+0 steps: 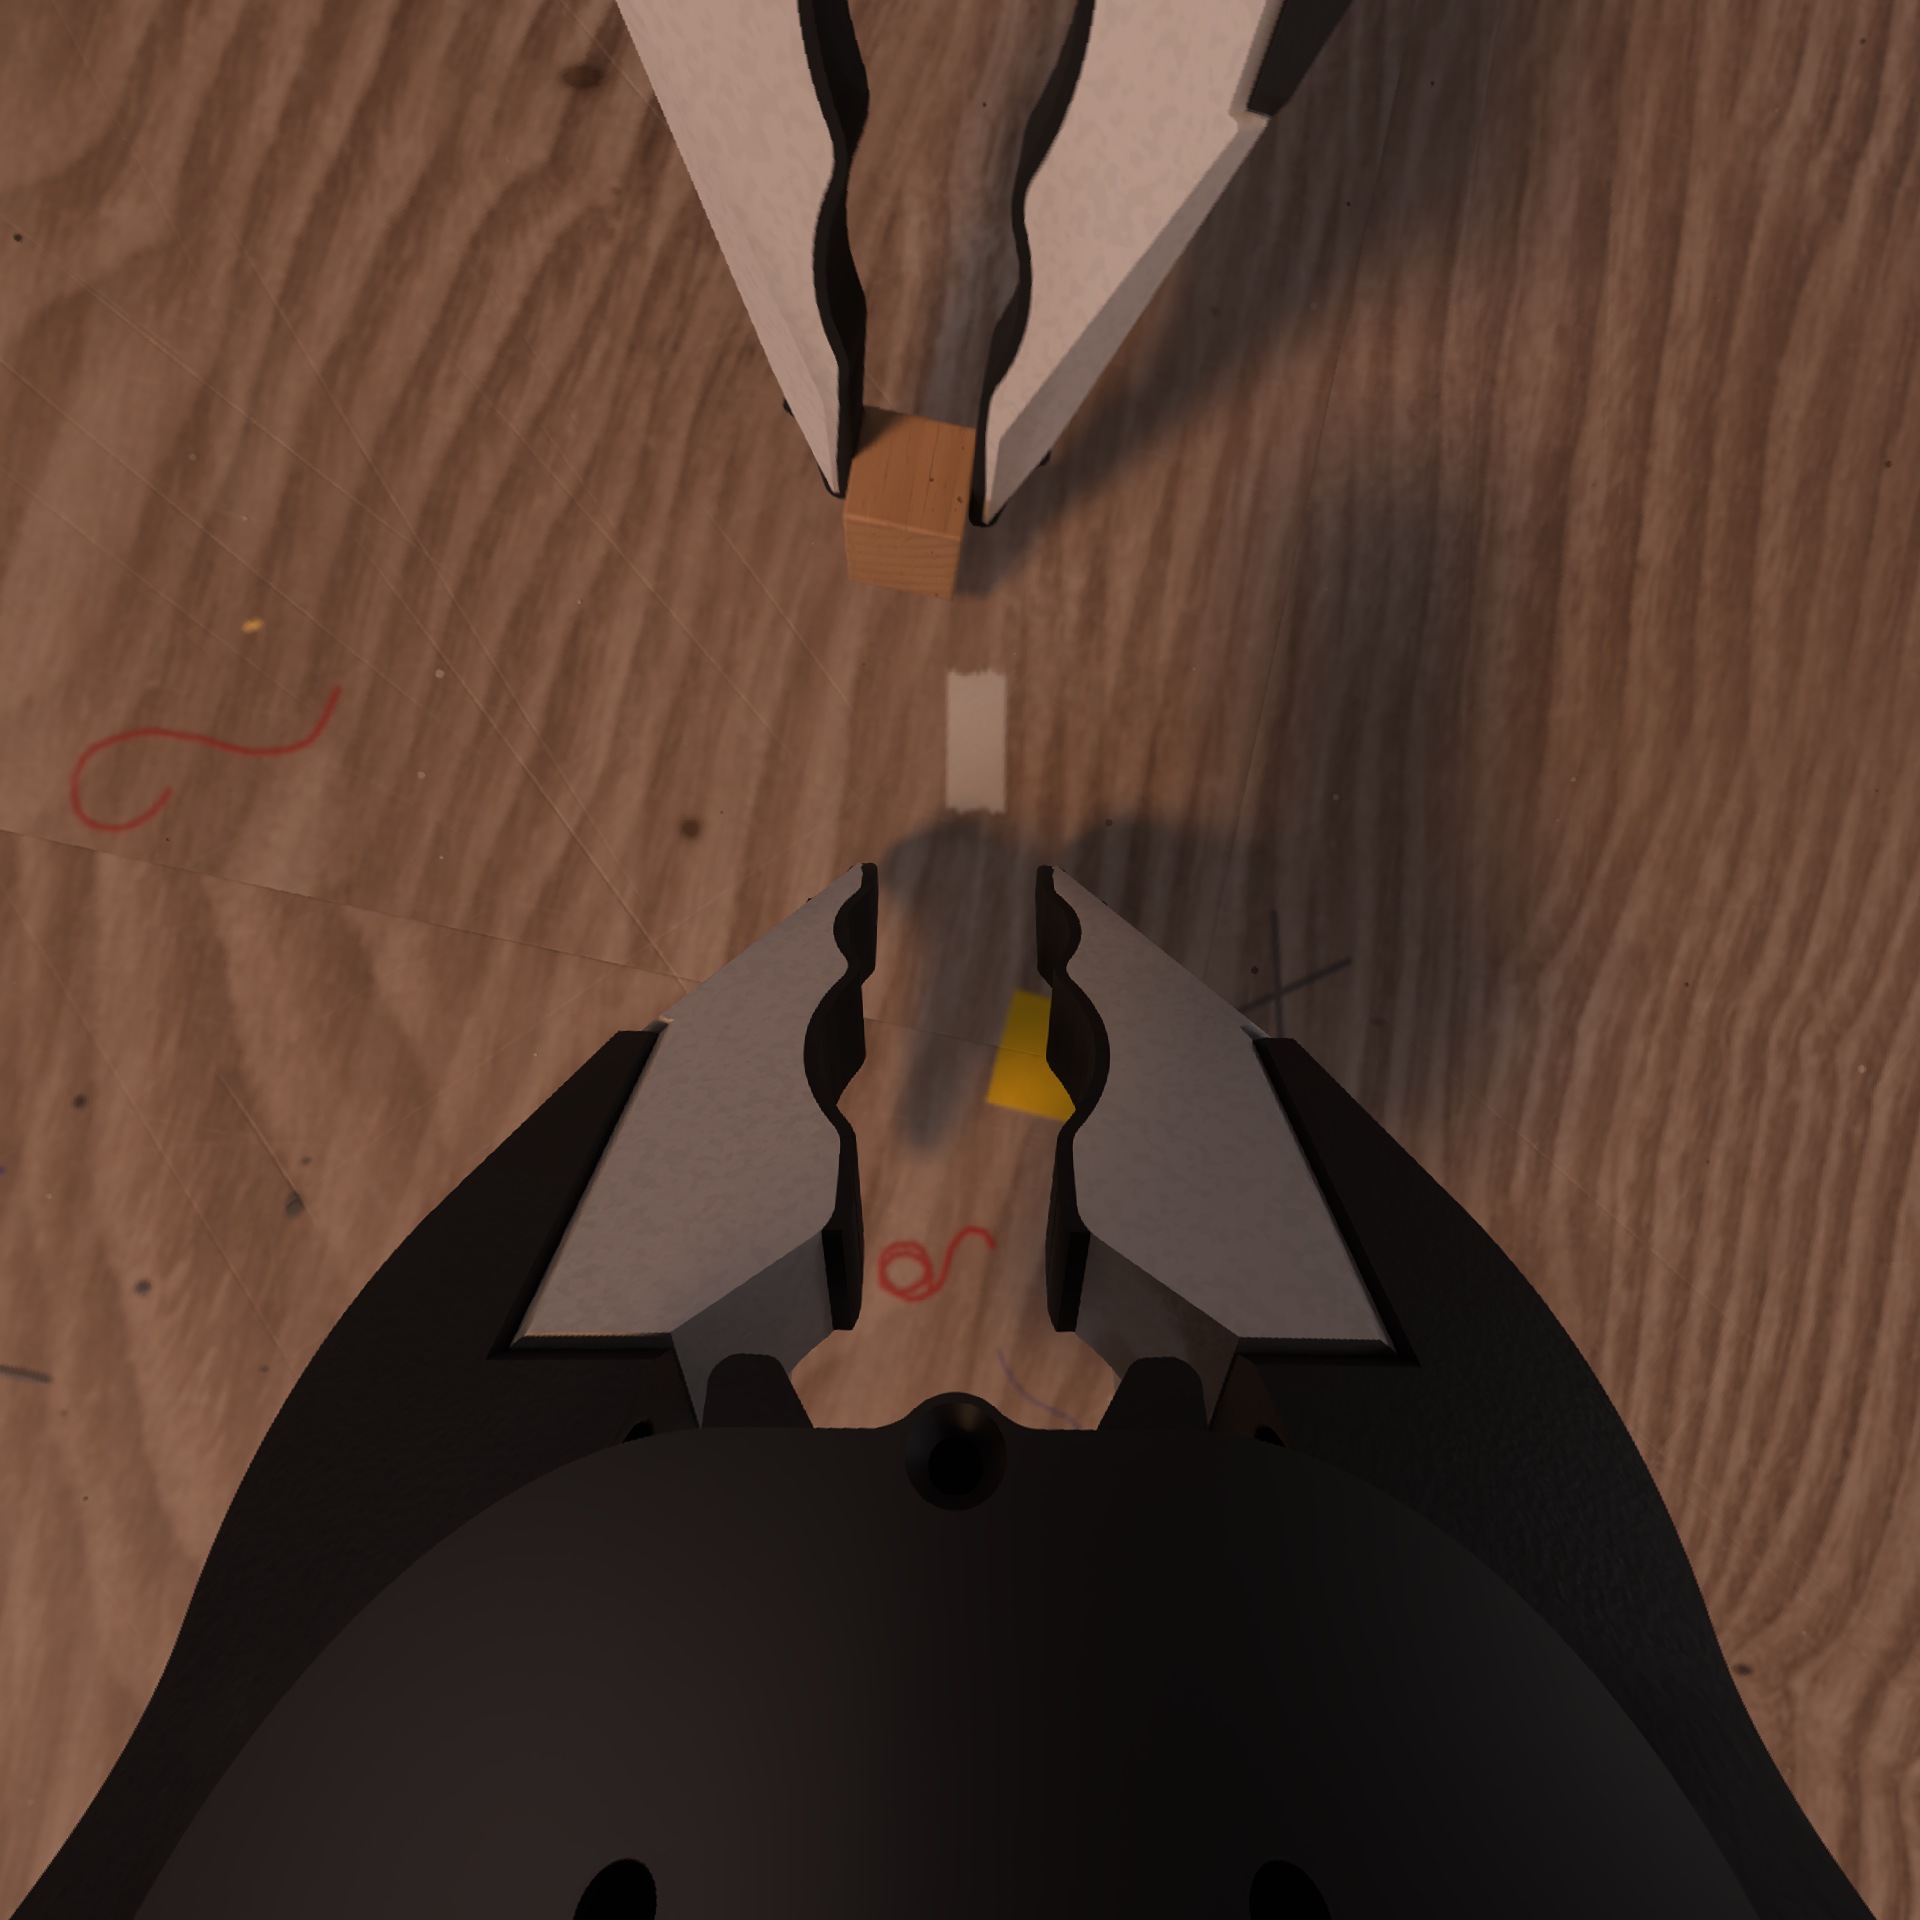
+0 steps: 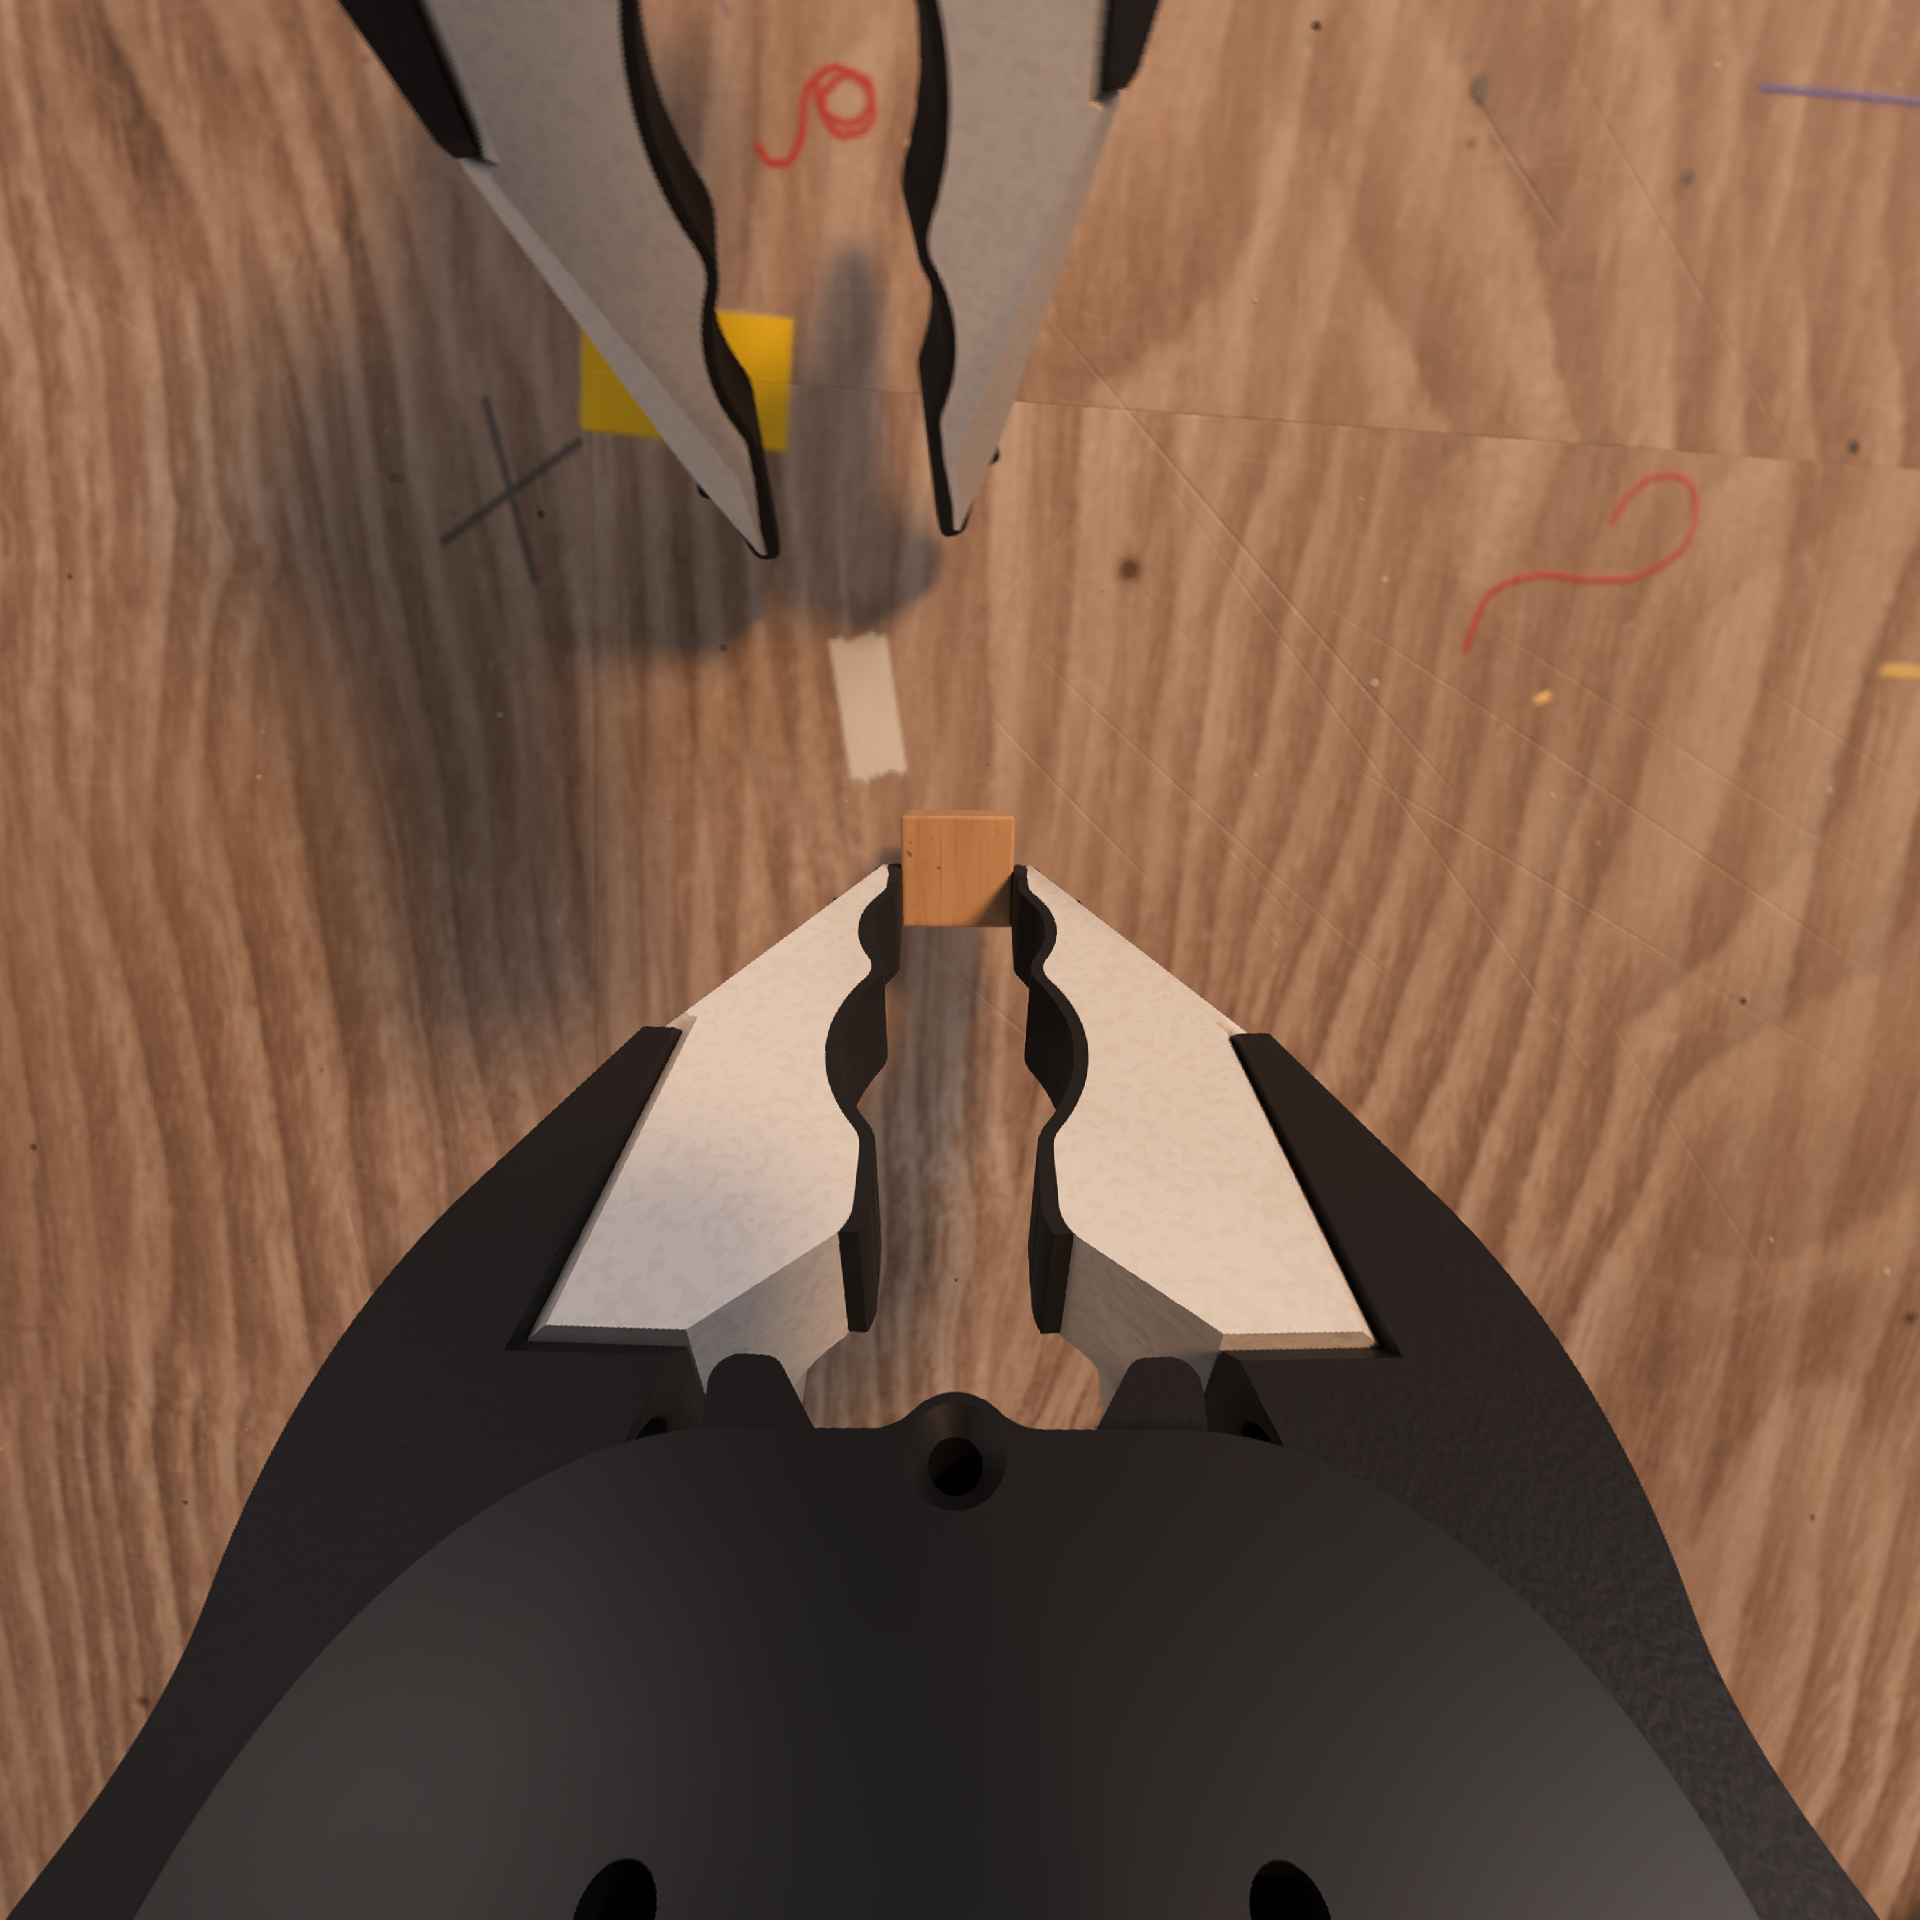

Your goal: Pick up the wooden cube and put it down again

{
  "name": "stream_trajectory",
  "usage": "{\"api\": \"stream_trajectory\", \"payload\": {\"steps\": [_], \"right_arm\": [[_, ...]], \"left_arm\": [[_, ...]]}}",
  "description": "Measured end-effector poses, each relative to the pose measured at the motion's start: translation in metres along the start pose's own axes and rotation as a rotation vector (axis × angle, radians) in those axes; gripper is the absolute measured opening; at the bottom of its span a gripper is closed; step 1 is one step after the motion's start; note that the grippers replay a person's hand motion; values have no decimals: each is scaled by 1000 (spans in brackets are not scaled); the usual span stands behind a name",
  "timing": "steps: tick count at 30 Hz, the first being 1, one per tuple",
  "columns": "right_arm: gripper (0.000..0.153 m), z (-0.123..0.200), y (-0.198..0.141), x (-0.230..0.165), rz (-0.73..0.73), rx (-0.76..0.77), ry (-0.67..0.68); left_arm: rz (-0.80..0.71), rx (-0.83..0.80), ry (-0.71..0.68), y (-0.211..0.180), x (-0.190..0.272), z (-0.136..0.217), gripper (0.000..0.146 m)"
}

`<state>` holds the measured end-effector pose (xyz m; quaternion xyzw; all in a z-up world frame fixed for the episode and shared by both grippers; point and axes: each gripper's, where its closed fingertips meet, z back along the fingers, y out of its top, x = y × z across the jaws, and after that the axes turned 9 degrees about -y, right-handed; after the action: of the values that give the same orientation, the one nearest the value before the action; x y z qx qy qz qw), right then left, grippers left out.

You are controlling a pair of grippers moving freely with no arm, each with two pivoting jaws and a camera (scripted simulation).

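My right gripper (image 2: 956, 883) pinches the cube (image 2: 957, 869) at the fingertips, just over the table (image 2: 1455, 1039), so it clears. My left gripper (image 1: 957, 878) hangs nearby, jaws apart and empty.

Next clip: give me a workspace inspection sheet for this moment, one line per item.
Surface: wooden tabletop, scratched and speckled.
Job's things: wooden cube between the right gripper's fingertips.
Clutter: yellow square, pale tape strip, red thread loop, red thread, dark cross mark.
Grippers: right gripper shut on the cube; left gripper open, holding nothing.
Cables: nothing seen.
Surroundings: nothing seen beyond the tabletop.
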<state>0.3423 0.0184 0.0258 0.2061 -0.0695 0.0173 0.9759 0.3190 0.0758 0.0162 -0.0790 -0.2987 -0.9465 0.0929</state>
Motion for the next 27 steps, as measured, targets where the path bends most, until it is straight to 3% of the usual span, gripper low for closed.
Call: {"api": "stream_trajectory", "payload": {"steps": [27], "right_arm": [[20,-14,1,-2,8,-22,17]], "left_arm": [[-25,30,7,7,-1,3,33]]}}
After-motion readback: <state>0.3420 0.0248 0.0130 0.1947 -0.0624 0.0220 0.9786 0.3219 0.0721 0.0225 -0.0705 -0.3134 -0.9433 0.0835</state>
